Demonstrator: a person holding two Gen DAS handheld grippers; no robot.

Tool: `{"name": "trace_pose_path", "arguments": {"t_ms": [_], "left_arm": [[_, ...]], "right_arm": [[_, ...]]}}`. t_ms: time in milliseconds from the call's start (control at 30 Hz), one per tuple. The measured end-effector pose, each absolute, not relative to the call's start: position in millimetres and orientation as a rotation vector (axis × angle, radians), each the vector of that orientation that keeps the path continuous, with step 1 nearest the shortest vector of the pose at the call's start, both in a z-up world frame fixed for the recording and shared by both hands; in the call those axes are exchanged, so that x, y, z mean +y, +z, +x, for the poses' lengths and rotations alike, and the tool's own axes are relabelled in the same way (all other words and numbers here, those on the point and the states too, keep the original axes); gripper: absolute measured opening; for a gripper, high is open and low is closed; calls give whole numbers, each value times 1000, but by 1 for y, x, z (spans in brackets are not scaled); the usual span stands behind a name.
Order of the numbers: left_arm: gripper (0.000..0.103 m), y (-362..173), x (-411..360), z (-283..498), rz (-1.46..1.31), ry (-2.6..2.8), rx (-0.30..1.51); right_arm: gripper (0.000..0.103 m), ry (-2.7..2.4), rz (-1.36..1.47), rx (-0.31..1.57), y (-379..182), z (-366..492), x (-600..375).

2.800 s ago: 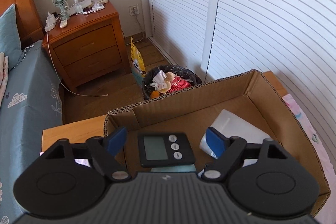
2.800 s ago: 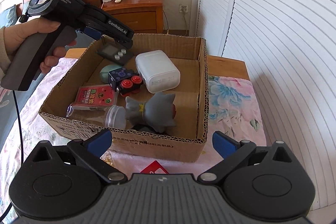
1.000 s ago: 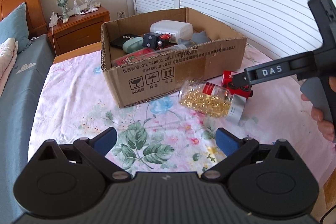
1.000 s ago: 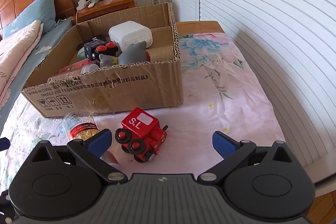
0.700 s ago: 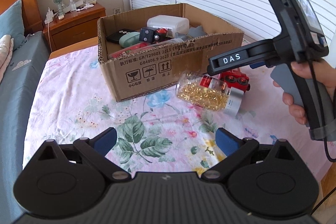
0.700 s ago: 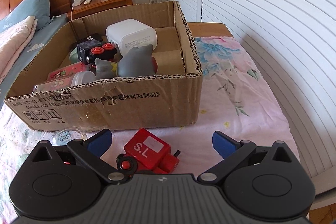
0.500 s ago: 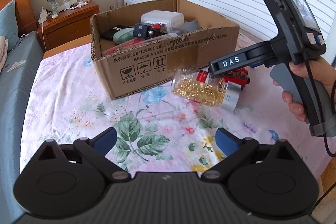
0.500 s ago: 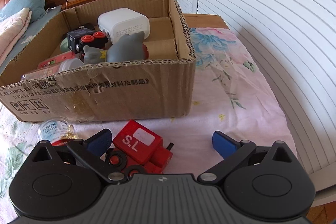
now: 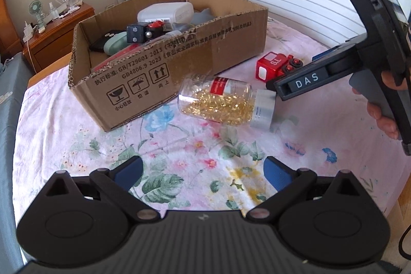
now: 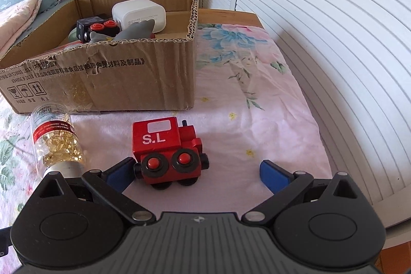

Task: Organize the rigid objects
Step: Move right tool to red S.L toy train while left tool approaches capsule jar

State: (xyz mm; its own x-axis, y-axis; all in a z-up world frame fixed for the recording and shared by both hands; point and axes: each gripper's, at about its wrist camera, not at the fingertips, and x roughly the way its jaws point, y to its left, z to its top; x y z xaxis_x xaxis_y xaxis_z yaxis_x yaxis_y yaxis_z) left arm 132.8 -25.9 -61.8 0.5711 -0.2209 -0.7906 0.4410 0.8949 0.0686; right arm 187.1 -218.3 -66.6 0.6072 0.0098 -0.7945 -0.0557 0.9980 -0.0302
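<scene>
A red toy train [image 10: 168, 149] marked "S.L" stands on the floral sheet in front of a cardboard box [image 10: 110, 84]; it also shows in the left wrist view [image 9: 276, 66]. My right gripper [image 10: 197, 175] is open, its left finger beside the train, which sits just ahead of the jaws. A clear bottle of golden capsules [image 9: 221, 100] lies on its side by the box, also in the right wrist view [image 10: 56, 143]. My left gripper [image 9: 203, 175] is open and empty over the sheet, short of the bottle. The box [image 9: 164, 71] holds several objects.
The box contains a white case [image 10: 140, 13], a grey toy [image 10: 133, 32] and a black-and-red toy [image 10: 99, 28]. A wooden nightstand [image 9: 56, 35] stands behind. Louvred doors [image 10: 321, 17] run along the right. The bed edge [image 10: 359, 197] is close on the right.
The right gripper has dropped closer to the red train, which now sits just ahead of its fingers. The left gripper has moved nearer the capsule bottle. Both stay open.
</scene>
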Motion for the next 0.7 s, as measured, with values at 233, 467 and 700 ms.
{"name": "trace_pose_path", "arguments": {"t_ms": [233, 467, 700], "left_arm": [[100, -74, -36, 138, 303, -413, 911], [102, -77, -38, 148, 264, -439, 911], [102, -81, -40, 165, 218, -464, 898]], "right_arm": [[103, 66, -67, 908, -67, 184, -219], [103, 107, -86, 902, -67, 179, -222], [103, 148, -104, 885, -68, 174, -225]]}}
